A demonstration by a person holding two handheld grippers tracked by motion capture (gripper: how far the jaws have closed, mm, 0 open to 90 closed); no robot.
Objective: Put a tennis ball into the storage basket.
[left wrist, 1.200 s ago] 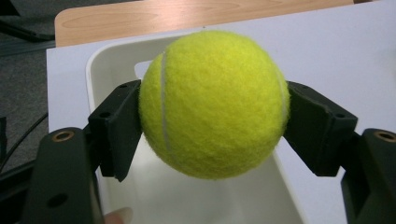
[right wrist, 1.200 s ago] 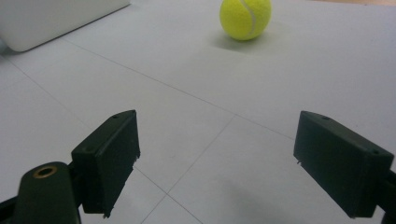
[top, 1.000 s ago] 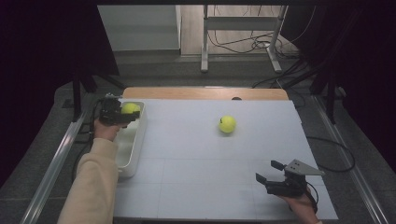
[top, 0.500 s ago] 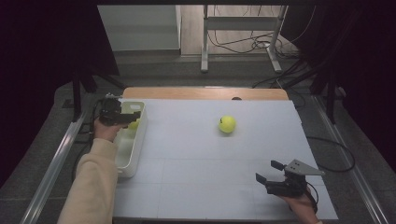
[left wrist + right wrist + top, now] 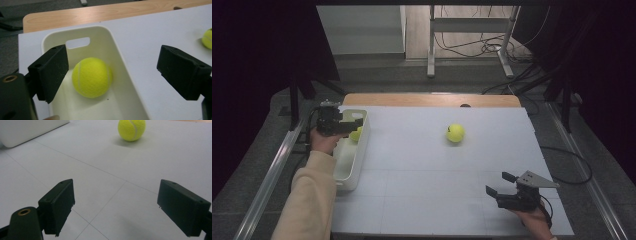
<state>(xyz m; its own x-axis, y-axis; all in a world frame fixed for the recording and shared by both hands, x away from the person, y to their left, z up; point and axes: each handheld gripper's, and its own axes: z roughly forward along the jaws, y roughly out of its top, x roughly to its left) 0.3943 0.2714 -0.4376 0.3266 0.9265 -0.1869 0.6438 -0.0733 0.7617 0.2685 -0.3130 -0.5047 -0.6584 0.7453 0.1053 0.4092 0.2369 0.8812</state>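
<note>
Tennis ball (image 5: 92, 77) handling is the work here, and it sits on a white worktop (image 5: 422, 170) that takes up most of the high view, with a strip of bare wood along its far edge.

Next in size is the white bin (image 5: 352, 160), a long, narrow tub standing along the left edge of the worktop, with a slot handle cut into its far end wall.

Over the far end of that bin hangs the left tool (image 5: 343, 125), held in a hand with a pale sleeve. Its jaws have just been opening and now stand wide apart, released; in the left gripper view the ball lies on the bin floor below and between them, touching neither pad.

Near the front right corner of the worktop is the right tool (image 5: 497, 184), low over the surface, jaws spread wide with bare worktop between them, grasping nothing.

Smallest are the balls. One yellow-green tennis ball lies inside the bin near its far end, close to the right-hand wall. A second tennis ball (image 5: 455, 133) rests in the open on the worktop, right of centre toward the far side, well apart from both tools and from the bin.
</note>
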